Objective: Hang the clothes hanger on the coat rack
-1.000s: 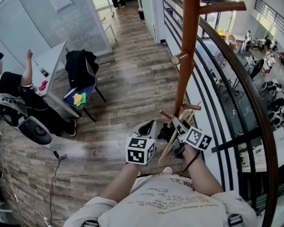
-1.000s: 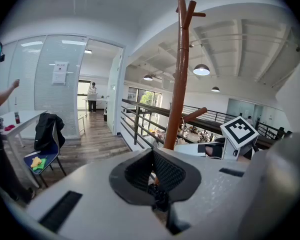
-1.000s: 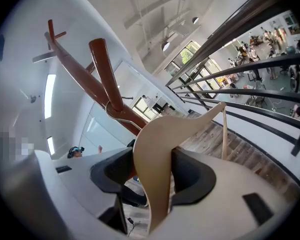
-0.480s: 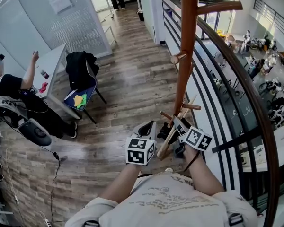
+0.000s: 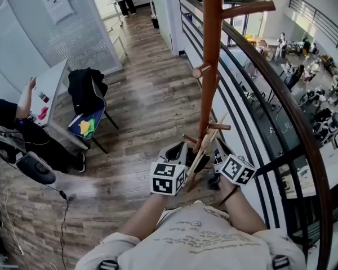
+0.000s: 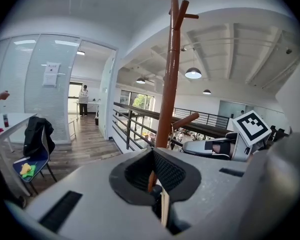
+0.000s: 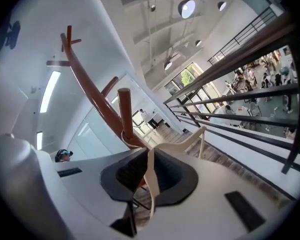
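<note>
A tall brown coat rack (image 5: pixel 210 66) with short pegs (image 5: pixel 201 70) stands by the railing. A pale wooden clothes hanger (image 5: pixel 205 145) slants against its lower pole, between both grippers. My left gripper (image 5: pixel 177 151) is shut on a thin bar of the hanger (image 6: pixel 164 209), with the rack (image 6: pixel 168 84) straight ahead. My right gripper (image 5: pixel 217 151) has its jaws closing, and they pinch the hanger's arm (image 7: pixel 150 179). In the right gripper view the hanger's pale hook (image 7: pixel 124 134) curls at the base of a peg (image 7: pixel 125 111).
A curved dark railing (image 5: pixel 281 106) runs close on the right, with a lower floor beyond it. A chair with a black jacket (image 5: pixel 85 94) and a white table (image 5: pixel 50 83) stand at the left, beside a seated person (image 5: pixel 17 120). A cable (image 5: pixel 62 196) lies on the wooden floor.
The hanger has come up and closer to the rack's pole, carried by both grippers. The right gripper has risen a little. The seated person's raised arm has shifted.
</note>
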The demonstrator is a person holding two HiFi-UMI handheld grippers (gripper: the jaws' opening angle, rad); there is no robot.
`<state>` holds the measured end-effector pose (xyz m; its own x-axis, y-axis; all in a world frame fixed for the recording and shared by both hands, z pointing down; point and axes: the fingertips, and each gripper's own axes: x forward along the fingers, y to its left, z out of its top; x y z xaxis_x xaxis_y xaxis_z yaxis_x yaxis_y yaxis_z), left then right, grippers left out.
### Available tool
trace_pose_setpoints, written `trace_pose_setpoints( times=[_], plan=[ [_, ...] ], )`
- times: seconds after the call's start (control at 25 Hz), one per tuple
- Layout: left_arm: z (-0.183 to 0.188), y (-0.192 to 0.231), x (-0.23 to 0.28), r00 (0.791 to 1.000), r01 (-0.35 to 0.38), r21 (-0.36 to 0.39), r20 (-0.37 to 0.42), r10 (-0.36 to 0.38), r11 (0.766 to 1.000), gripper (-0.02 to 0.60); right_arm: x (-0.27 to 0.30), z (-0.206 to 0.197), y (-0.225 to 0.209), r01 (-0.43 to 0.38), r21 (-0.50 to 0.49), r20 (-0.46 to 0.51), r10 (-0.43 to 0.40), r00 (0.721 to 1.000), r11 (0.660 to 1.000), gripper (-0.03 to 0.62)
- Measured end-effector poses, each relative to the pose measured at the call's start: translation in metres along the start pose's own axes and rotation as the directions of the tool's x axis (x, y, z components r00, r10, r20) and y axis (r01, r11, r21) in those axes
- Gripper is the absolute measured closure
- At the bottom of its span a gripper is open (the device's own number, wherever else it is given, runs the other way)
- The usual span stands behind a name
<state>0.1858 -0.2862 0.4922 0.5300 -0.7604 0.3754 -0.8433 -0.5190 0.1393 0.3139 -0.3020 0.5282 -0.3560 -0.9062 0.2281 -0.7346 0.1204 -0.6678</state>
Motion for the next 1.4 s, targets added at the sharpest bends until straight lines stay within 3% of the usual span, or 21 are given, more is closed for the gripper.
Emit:
trace_pose_setpoints(
  times=[0.2, 0.36, 0.48, 0.64, 0.76, 0.96, 1.4],
  plan=[
    [0.009, -0.009, 0.008, 0.999, 0.042, 0.017, 0.021, -0.042, 0.999, 0.577, -0.020, 0.026, 0.001, 0.046, -0.084, 0.105, -0.037, 0.994, 0.995, 0.584],
    [0.013, -0.021, 0.015, 0.997, 0.077, 0.028, 0.030, -0.078, 0.997, 0.577, -0.036, 0.043, 0.005, 0.115, -0.218, 0.180, -0.075, 0.981, 0.969, 0.589],
    [0.015, -0.029, 0.022, 0.995, 0.097, 0.031, 0.036, -0.098, 0.995, 0.577, -0.044, 0.051, 0.007, 0.187, -0.355, 0.223, -0.112, 0.968, 0.916, 0.591],
    [0.016, -0.037, 0.028, 0.992, 0.121, 0.034, 0.043, -0.122, 0.992, 0.577, -0.049, 0.051, 0.009, 0.276, -0.501, 0.258, -0.163, 0.952, 0.820, 0.591],
    [0.016, -0.044, 0.031, 0.990, 0.135, 0.038, 0.041, -0.136, 0.990, 0.577, -0.051, 0.052, 0.010, 0.286, -0.554, 0.259, -0.165, 0.952, 0.782, 0.591],
    [0.014, -0.049, 0.030, 0.989, 0.140, 0.040, 0.040, -0.142, 0.989, 0.577, -0.049, 0.045, 0.015, 0.234, -0.586, 0.211, -0.132, 0.969, 0.776, 0.592],
    [0.011, -0.043, 0.027, 0.991, 0.125, 0.032, 0.039, -0.126, 0.992, 0.577, -0.042, 0.034, 0.018, 0.205, -0.599, 0.175, -0.124, 0.977, 0.774, 0.592]
  ],
)
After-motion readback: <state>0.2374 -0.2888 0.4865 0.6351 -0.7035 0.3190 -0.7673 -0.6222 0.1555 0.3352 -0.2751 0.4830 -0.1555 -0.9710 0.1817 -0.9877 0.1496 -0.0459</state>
